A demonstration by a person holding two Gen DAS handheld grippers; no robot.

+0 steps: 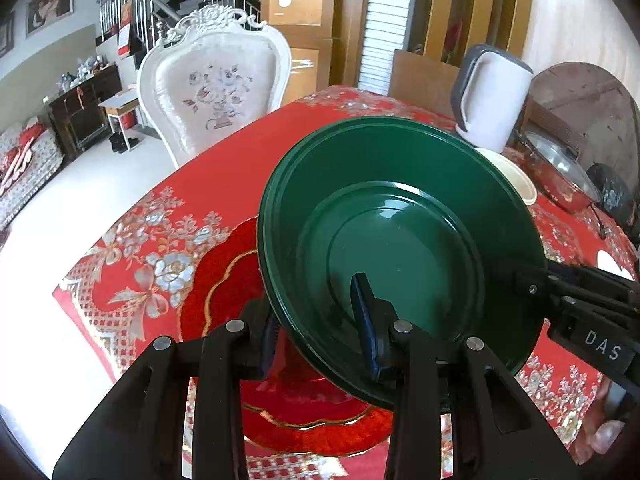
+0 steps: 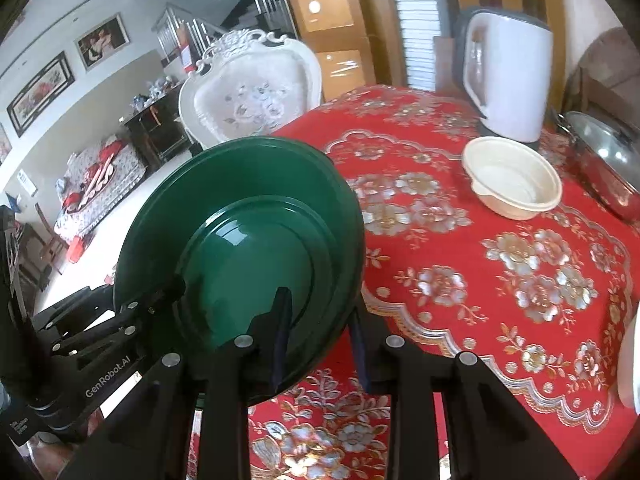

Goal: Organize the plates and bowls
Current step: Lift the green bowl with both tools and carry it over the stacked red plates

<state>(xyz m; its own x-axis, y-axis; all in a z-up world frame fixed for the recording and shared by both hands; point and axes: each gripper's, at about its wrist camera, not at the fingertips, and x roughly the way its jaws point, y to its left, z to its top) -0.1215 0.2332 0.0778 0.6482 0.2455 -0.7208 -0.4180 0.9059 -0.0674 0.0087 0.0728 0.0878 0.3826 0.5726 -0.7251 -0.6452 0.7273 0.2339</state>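
Note:
A dark green plate [image 1: 400, 216] is held tilted above the red tablecloth, gripped by both grippers. My left gripper [image 1: 320, 320] is shut on its near rim, one finger inside and one under. My right gripper [image 2: 320, 336] is shut on the opposite rim of the same plate [image 2: 256, 240]. In the left wrist view the right gripper's fingers [image 1: 532, 284] come in from the right. A red plate with gold trim [image 1: 224, 288] lies on the table under the green plate. A cream bowl [image 2: 512, 176] sits on the table farther back, near a white kettle.
A white kettle [image 2: 508, 76] stands at the table's far side. A steel pot with a glass lid [image 2: 600, 160] sits at the right edge. A white ornate chair [image 1: 216, 88] stands beyond the table's far left edge. A white object [image 2: 630, 364] shows at the right.

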